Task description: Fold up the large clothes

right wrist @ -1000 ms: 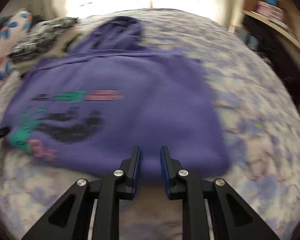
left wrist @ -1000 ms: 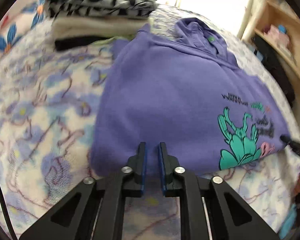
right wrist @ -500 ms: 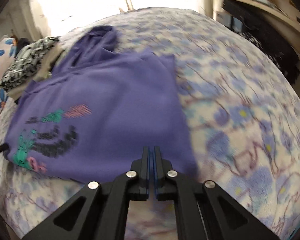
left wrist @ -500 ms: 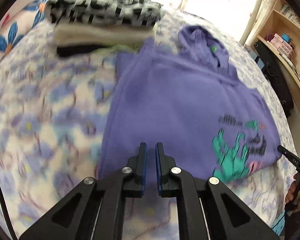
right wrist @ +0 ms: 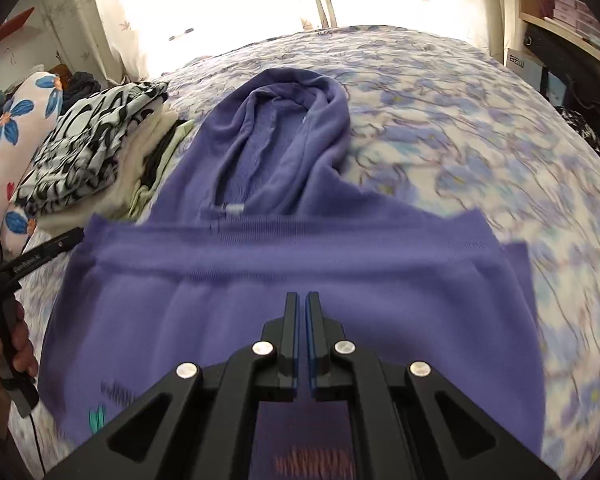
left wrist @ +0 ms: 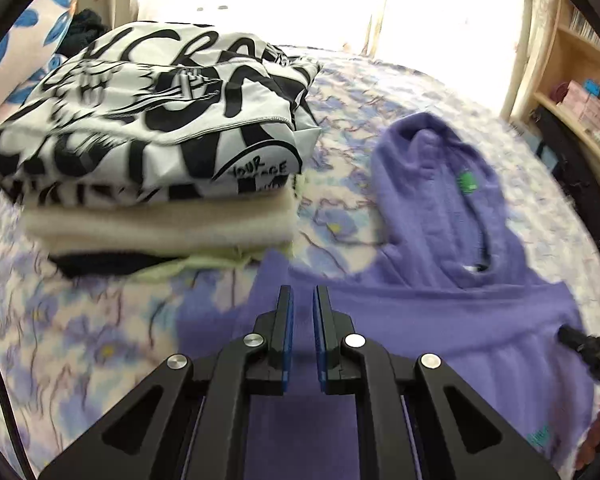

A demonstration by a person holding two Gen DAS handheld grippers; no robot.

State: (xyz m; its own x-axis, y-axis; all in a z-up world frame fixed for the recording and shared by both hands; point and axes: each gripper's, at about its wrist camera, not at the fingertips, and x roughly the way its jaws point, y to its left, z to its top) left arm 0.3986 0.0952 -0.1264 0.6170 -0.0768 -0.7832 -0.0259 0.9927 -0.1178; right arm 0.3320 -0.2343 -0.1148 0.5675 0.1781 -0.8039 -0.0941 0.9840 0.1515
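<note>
Bed [right wrist: 460, 128]: floral blue-and-white cover, fills most of both views; carries all the clothing.

Purple hoodie [right wrist: 300, 280]: centre of the right wrist view, centre to lower right of the left wrist view [left wrist: 440, 320]. Lies on the bed with the body doubled over; the ribbed hem band runs across the middle of the frame just below the hood, and a corner of the lower layer shows at the right edge. The printed front peeks out at the lower left and under the fingers. Judged: sleeves tucked in, bottom-to-top fold largely made.

Hood [right wrist: 284, 128]: upper centre of the right wrist view, spread flat beyond the hem band, not yet folded in. Judged: this fold, a final halving and stacking remain.

Stack of folded clothes [left wrist: 152, 152]: upper left of the left wrist view; black-and-white printed garment on top, cream, black and pale green layers below. Judged as finished items.

Left gripper [left wrist: 303, 332]: bottom centre, over the hoodie's left edge; fingers nearly closed, narrow gap; whether cloth is pinched cannot be told.

Right gripper [right wrist: 303, 336]: bottom centre, over the folded body; fingers closed together, no cloth visibly between them.
</note>
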